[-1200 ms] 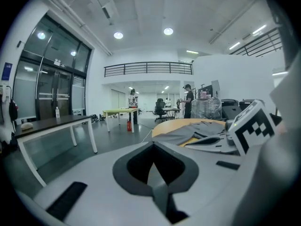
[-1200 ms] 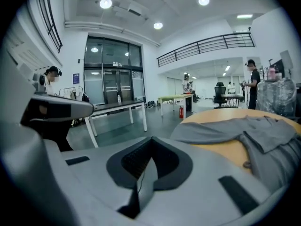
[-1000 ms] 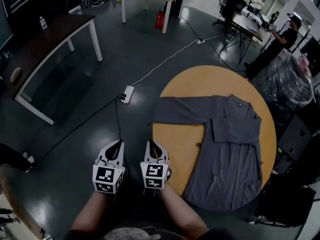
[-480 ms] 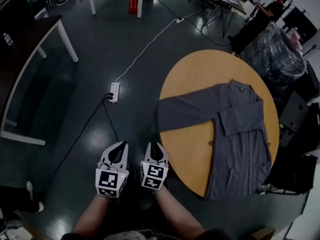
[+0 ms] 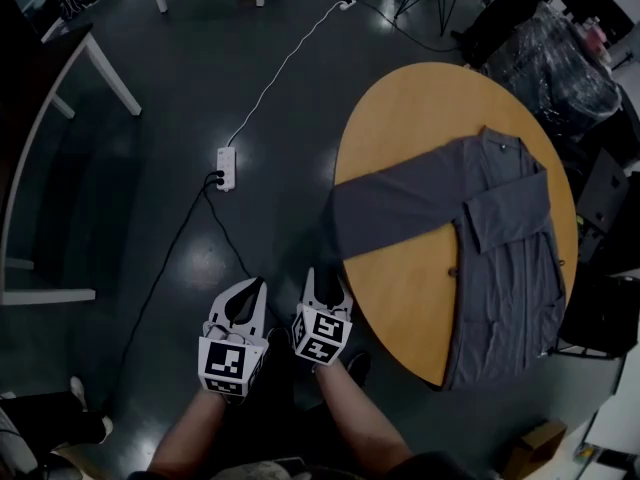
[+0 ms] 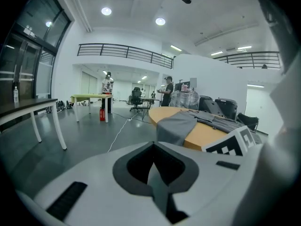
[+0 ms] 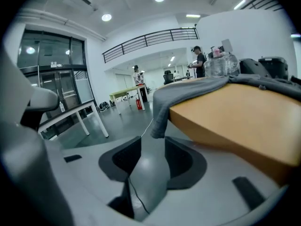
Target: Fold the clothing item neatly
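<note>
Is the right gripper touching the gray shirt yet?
Apart. The head view shows bare floor between the right gripper and the sleeve of the gray shirt. Its jaws have just been opening, with nothing between them.

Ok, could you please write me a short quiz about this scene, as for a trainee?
1. True or false: one sleeve of the grey long-sleeved shirt hangs over the edge of the round yellow wooden table.
2. Which gripper has its jaws shut? A) left B) right C) both
3. On what does the white power strip lie?
Key: 1 true. 2 A: the left gripper is shut; the right gripper has just been opening its jaws, with nothing between them. 3 The dark floor.
</note>
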`<state>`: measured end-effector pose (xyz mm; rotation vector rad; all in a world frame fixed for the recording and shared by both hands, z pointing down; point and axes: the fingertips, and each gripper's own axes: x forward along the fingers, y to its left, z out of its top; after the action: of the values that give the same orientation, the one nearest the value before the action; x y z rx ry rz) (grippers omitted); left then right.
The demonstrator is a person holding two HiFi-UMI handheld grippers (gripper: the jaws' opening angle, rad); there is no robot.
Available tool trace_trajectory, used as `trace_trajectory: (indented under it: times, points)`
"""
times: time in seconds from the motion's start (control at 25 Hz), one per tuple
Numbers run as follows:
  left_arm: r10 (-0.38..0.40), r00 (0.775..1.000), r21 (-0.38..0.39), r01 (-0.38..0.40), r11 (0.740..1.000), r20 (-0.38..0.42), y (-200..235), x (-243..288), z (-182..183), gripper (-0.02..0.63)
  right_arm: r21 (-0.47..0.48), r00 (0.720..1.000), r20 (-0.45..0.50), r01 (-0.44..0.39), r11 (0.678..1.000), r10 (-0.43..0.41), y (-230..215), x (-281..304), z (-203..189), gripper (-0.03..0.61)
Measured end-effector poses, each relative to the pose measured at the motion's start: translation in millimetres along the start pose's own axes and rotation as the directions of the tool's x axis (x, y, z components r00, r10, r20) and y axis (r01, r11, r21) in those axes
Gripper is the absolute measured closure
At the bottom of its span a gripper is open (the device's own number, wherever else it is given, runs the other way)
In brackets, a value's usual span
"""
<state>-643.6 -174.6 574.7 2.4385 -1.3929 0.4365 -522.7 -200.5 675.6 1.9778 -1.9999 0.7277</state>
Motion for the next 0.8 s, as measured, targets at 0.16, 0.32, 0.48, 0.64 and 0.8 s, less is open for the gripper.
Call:
trace_trajectory:
  times: [0.16, 0.32, 0.48, 0.64, 0.8]
  points:
    - [-0.006, 1.000, -0.018, 0.006, 1.000, -0.007, 7, 2, -4, 0.606, 0.017, 0.999, 0.020, 0.037, 0.999, -0.037, 1, 7, 3, 0.440]
    - [-0.023, 1.000, -0.020, 0.023, 1.000, -0.008, 13, 9, -5, 0.606, 0.090, 0.994, 0.024, 0.104, 0.991, -0.106, -2, 17, 9, 0.440]
    - [-0.028, 1.000, -0.012, 0.028, 1.000, -0.007, 20, 14, 0, 0.606, -0.013, 0.991, 0.016, 0.136, 0.991, -0.136, 0, 18, 21, 0.560]
    - [-0.012, 1.000, -0.013, 0.012, 1.000, 0.006, 31, 10, 16, 0.606, -0.024, 0.997, 0.026, 0.075, 0.997, -0.074, 11, 8, 40, 0.560]
    - [-0.001, 1.000, -0.018, 0.002, 1.000, 0.026, 30, 7, 36, 0.606, -0.054, 0.998, 0.049, 0.037, 0.998, -0.034, 16, -13, 73, 0.560]
